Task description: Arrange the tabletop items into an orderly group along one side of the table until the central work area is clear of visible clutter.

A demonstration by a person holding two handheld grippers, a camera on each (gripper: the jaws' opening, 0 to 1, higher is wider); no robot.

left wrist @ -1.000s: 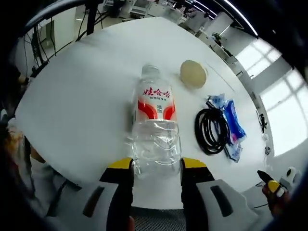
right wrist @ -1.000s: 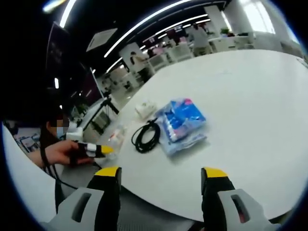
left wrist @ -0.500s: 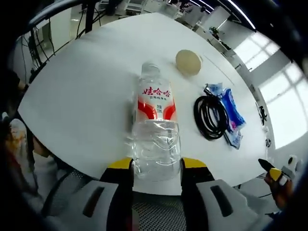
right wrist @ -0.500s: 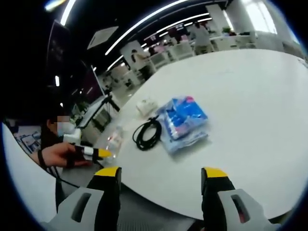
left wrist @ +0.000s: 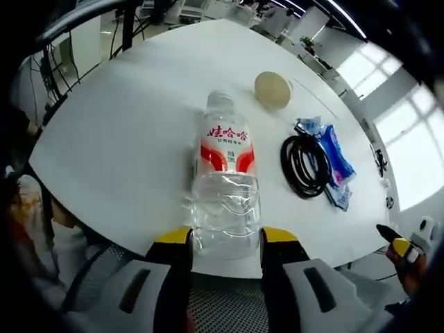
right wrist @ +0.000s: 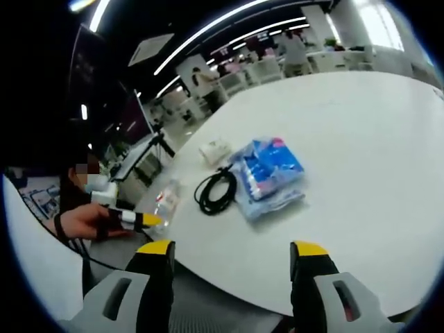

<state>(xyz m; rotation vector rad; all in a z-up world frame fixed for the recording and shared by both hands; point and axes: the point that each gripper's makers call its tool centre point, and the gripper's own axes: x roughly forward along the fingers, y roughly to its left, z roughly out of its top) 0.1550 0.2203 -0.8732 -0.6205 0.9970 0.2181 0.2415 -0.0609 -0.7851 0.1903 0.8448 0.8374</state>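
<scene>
Left gripper (left wrist: 225, 239): we clamp the base of a clear water bottle (left wrist: 223, 184), red-and-white label, over the near edge of the white table (left wrist: 125, 132). Beyond it: round beige lid (left wrist: 272, 89), coiled black cable (left wrist: 303, 167), blue packet (left wrist: 335, 165). Right gripper (right wrist: 232, 251): jaws spread, holding nothing, at the table edge.

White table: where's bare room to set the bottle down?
Free: white round table beyond the clear plastic bottle, away from the rest. Crowded: tan round disc, black coiled cable, blue plastic packet.
</scene>
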